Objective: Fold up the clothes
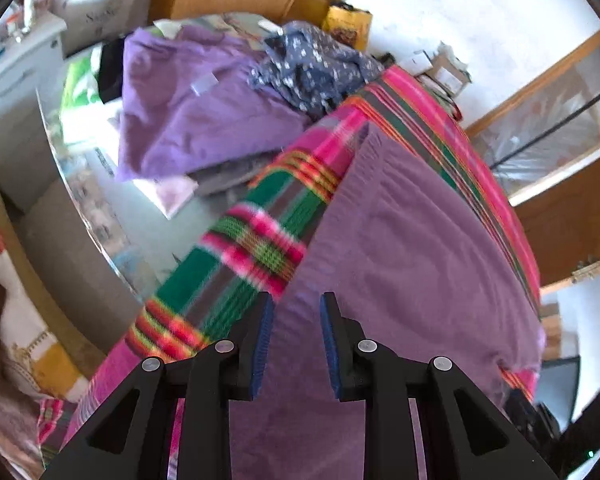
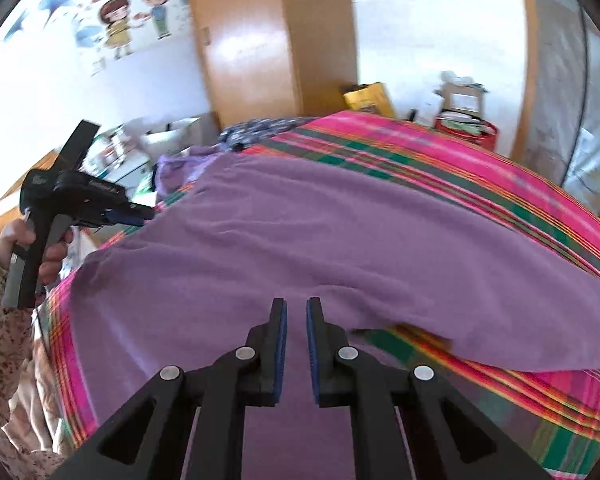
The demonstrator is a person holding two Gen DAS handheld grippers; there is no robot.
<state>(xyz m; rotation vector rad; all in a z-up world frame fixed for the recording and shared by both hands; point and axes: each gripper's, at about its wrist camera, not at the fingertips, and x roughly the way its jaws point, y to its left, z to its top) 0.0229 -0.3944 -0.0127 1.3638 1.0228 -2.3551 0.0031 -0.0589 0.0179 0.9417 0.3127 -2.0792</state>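
A purple garment [image 1: 400, 260] [image 2: 300, 220] lies spread flat on a pink and green plaid blanket [image 1: 260, 240] [image 2: 420, 148]. My left gripper [image 1: 297, 302] hovers over the garment's left edge, open, with nothing between its blue pads. From the right wrist view the left gripper [image 2: 140, 216] points at that same edge, held by a hand [image 2: 52, 256]. My right gripper [image 2: 296, 305] stands over the garment's near part, close to a turned-up edge. Its pads are a narrow gap apart and hold nothing.
Beyond the blanket's far left end lies a pile with another purple garment [image 1: 188, 112] and a blue flowered one [image 1: 312, 68] [image 2: 260, 126]. A wooden wardrobe [image 2: 252, 40], a yellow box [image 2: 370, 98], a cardboard box [image 2: 460, 98] and a red tub [image 2: 466, 128] stand behind.
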